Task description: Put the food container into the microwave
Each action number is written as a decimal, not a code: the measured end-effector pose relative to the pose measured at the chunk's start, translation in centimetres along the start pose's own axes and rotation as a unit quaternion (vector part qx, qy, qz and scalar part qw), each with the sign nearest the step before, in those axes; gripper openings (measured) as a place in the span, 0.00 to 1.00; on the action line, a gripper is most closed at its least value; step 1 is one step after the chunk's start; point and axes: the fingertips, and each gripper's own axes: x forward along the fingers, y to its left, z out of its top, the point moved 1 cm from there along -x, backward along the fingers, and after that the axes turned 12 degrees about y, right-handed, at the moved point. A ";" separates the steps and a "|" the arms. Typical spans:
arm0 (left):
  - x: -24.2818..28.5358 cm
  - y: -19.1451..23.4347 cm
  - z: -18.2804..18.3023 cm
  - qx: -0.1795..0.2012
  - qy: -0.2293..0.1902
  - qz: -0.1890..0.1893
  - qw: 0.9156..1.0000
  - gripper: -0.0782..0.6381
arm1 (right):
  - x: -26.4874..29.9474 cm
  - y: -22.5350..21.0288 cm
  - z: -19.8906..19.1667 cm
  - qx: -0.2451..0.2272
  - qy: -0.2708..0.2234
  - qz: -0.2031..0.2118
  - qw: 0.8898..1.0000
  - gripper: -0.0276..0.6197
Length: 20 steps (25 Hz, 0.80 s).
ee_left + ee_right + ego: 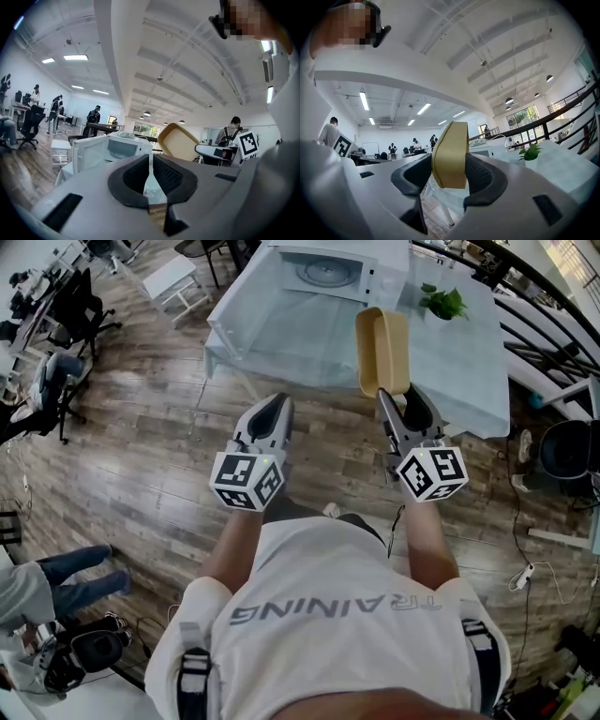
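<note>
A tan rectangular food container [382, 351] is held on edge in the air at the near side of the table, and my right gripper [397, 401] is shut on its lower end. In the right gripper view the container [451, 154] stands upright between the jaws. The white microwave [328, 273] sits at the far side of the table with its door [386, 268] swung open, and its turntable shows inside. My left gripper [275, 414] hangs over the floor short of the table, shut and holding nothing. In the left gripper view the microwave [110, 149] and the container [177, 142] show ahead.
A pale blue cloth covers the table [281, 338]. A small green potted plant [442, 302] stands right of the microwave. A white chair [175, 282] stands off the table's left end. A railing [536, 287] runs behind. A person sits on the floor at lower left [42, 589].
</note>
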 end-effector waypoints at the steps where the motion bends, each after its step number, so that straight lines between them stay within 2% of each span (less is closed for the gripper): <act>1: 0.5 -0.3 -0.1 0.002 0.003 0.001 1.000 0.18 | 0.1 -0.5 0.0 0.002 0.000 0.003 1.000 0.41; 10: 4.7 0.0 1.0 0.009 0.001 0.001 1.000 0.18 | 1.5 -3.9 -0.5 0.009 0.008 0.003 1.000 0.41; 20: 10.0 5.6 4.2 0.006 -0.002 -0.013 1.000 0.18 | 9.1 -5.1 1.5 -0.002 0.017 -0.001 1.000 0.41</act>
